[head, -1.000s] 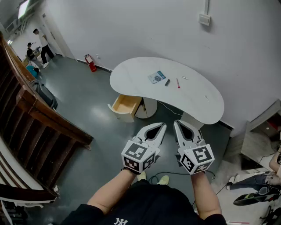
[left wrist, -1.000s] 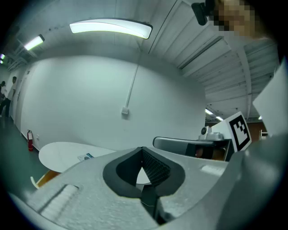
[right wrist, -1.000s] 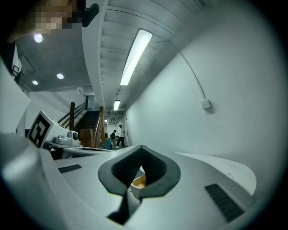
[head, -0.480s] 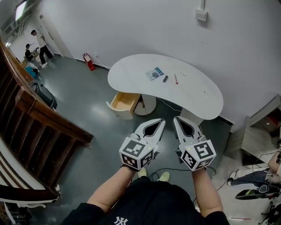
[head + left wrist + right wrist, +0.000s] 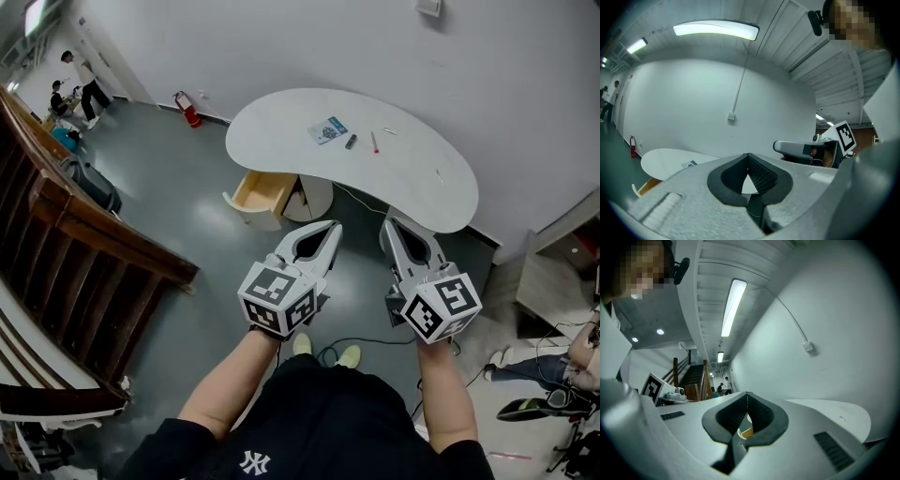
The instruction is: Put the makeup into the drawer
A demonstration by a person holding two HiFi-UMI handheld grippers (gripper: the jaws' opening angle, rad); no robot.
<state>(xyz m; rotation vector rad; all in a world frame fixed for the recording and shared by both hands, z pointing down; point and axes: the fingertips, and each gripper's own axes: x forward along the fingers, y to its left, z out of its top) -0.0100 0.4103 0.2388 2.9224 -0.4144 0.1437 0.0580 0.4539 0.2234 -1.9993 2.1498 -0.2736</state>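
Well across the floor from the person, the white surface carries the makeup near its far edge: a blue-and-white packet, a short dark piece and a thin red stick, close together but apart. The drawer stands pulled out under the surface's left end, and nothing shows on the part of its wooden floor that can be seen.

Both tools are held out side by side over the floor, pointing at the surface. The left tool has its jaws pressed together with nothing between them, and the right tool is the same, so nothing has been picked up yet.

The step in hand looks to be the approach. It would go best by standing square to the middle of the surface so both the makeup and the drawer are within reach. The jaws should be spread before coming down, not at the last moment. The dark piece and the red stick are slim and likely to roll, so pinch each across its width, near its middle. The packet lies flat and may need sliding to the edge first. Lower each piece into the drawer before letting go.
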